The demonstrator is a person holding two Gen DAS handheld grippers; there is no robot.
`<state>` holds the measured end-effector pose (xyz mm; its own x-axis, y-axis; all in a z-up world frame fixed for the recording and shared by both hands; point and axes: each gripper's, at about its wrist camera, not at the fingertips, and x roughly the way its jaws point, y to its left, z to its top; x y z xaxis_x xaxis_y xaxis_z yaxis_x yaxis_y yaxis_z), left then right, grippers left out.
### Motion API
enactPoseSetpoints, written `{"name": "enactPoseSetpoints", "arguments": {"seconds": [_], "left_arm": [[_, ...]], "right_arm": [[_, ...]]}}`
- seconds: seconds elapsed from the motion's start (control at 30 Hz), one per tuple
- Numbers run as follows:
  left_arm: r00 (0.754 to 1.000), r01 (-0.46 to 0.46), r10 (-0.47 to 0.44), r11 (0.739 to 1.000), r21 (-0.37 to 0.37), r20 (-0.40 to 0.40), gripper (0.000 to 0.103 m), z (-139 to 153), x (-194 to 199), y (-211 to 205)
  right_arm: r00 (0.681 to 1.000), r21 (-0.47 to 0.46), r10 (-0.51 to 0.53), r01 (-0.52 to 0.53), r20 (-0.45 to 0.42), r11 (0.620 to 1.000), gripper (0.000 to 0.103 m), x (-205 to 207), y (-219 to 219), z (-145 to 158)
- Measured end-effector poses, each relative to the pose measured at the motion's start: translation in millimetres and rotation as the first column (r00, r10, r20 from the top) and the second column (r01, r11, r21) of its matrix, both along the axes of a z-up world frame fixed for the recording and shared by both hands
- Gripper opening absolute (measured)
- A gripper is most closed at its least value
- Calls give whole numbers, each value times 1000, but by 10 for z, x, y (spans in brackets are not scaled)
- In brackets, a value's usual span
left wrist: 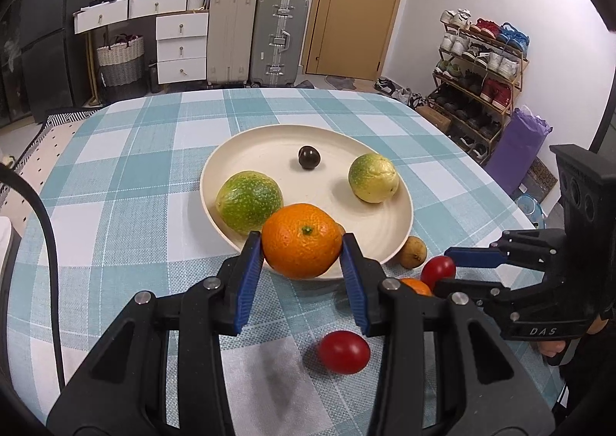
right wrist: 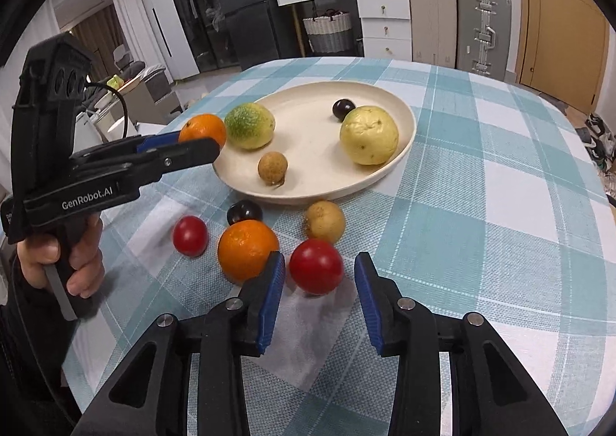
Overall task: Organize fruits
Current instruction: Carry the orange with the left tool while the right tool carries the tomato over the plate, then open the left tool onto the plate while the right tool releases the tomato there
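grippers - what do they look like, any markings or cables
Both are black plastic, pistol-grip style. The left gripper and right gripper each have two fingers with ribbed blue pads and silver pivot bolts. White lettering reads GenRobot.AI on the left, DAS on the right. A black cable trails beside the left.

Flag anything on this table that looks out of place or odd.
Nothing is spilled or damaged. Five fruits lie loose on the tablecloth beside the plate: two red tomatoes, an orange, a dark plum and a brown fruit.
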<state>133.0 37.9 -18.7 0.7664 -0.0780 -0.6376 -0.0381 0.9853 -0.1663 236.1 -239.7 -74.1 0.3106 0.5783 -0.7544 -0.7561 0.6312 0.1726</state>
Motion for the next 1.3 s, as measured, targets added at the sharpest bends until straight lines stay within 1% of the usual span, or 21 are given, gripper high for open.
{"name": "enactPoseSetpoints", "arguments": {"seconds": [0.1,0.2,0.23,0.27,0.4,0.5,0.63,0.73,0.83,1.07,1.3], "left_arm": [[1000,1,-1,1000,-2,-5,38,-3,2,6],[1000,2,-2,1000,-1,-8,38,-7,14,17],[1000,1,-1,1000,-1,-8,38,-10,18,24],[1000,0,0,1000,-4,-9,38,-12,20,24],[1000,-7,7,1000,-9,-13,38,-34,34,50],[1000,-12,12,1000,-10,-13,38,-46,45,73],[1000,-21,21,1000,-17,-24,38,-75,74,114],[999,-23,22,1000,-16,-25,38,-80,103,130],[999,-14,13,1000,-19,-38,38,-108,164,144],[999,-7,7,1000,0,-49,38,-137,257,157],[998,18,-17,999,28,-59,38,-180,331,117]], "right_arm": [[1000,-33,7,-7,5,999,39,-18,45,-51],[1000,-46,13,-12,12,999,39,-27,80,-73],[1000,-55,16,-15,18,998,38,-34,92,-76],[999,-70,24,-22,32,997,32,-55,112,-78],[998,-83,39,-35,48,996,30,-80,142,-76],[998,-67,34,-30,56,997,30,-78,118,-37],[997,-15,17,-16,78,1000,30,-71,65,126],[995,16,10,-11,102,1000,30,-32,99,229],[995,41,1,-5,100,999,30,48,168,276],[997,33,-14,12,75,999,30,261,397,238],[998,20,-31,31,49,999,30,426,477,152]]}}
